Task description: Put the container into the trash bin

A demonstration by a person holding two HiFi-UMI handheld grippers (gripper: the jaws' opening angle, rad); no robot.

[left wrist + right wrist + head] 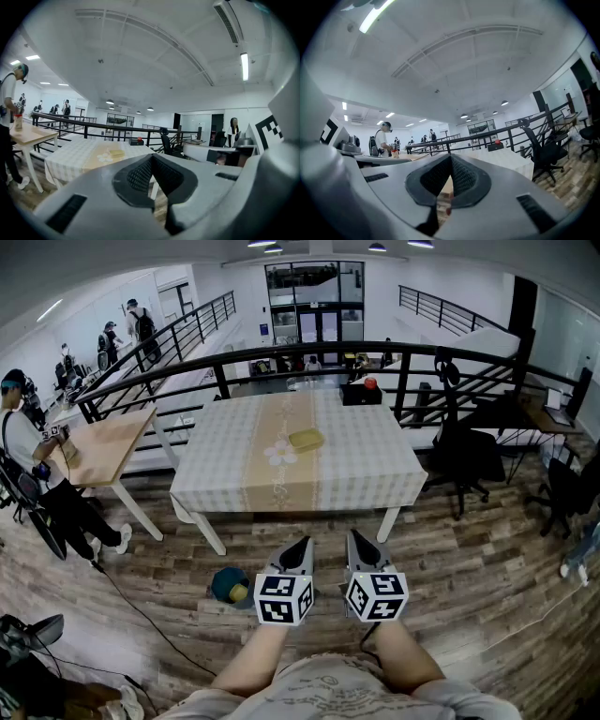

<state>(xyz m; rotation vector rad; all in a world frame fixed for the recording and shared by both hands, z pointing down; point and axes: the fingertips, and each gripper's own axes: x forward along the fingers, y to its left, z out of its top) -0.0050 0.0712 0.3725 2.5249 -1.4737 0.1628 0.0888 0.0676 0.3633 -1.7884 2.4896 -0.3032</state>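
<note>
Fingers of both grippers met, gripping nothing; left gripper and right gripper hung side by side, well short of the table bearing the container.

An open-plan office mezzanine: black railing, office chairs, desks, ceiling lights.

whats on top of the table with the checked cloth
A yellow container lies near the middle of the table. A black box with something red on it seems to sit at the far edge. The cloth hides the tabletop itself.
</note>
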